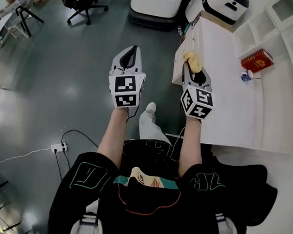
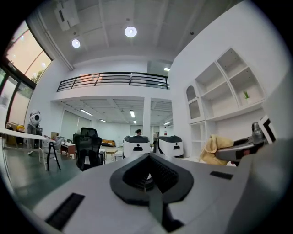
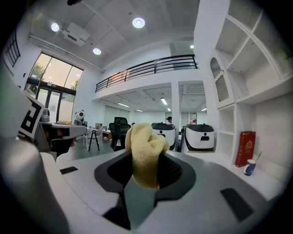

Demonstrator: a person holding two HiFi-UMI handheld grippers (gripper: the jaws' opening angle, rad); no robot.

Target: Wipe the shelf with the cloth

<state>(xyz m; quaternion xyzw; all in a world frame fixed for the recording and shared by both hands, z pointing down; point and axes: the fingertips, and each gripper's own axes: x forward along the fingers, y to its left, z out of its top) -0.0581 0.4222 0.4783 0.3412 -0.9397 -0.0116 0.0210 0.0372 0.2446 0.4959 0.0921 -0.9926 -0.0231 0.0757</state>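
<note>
A yellow cloth (image 1: 193, 61) is bunched in my right gripper (image 1: 190, 66), which is shut on it at the near left edge of the white shelf top (image 1: 220, 93). In the right gripper view the cloth (image 3: 144, 153) sticks up from between the jaws. My left gripper (image 1: 135, 48) hangs over the grey floor, left of the shelf, shut with nothing in it. From the left gripper view, the cloth (image 2: 214, 147) shows off to the right, and the left gripper (image 2: 149, 176) points across the room.
A red book (image 1: 256, 60) and a small blue-and-white cup (image 1: 246, 76) stand on the shelf near the back wall (image 3: 246, 148). White cubby shelves (image 1: 286, 18) rise on the right. Two white machines (image 1: 156, 5) and an office chair (image 1: 81, 2) stand ahead. A power strip (image 1: 58, 147) lies on the floor.
</note>
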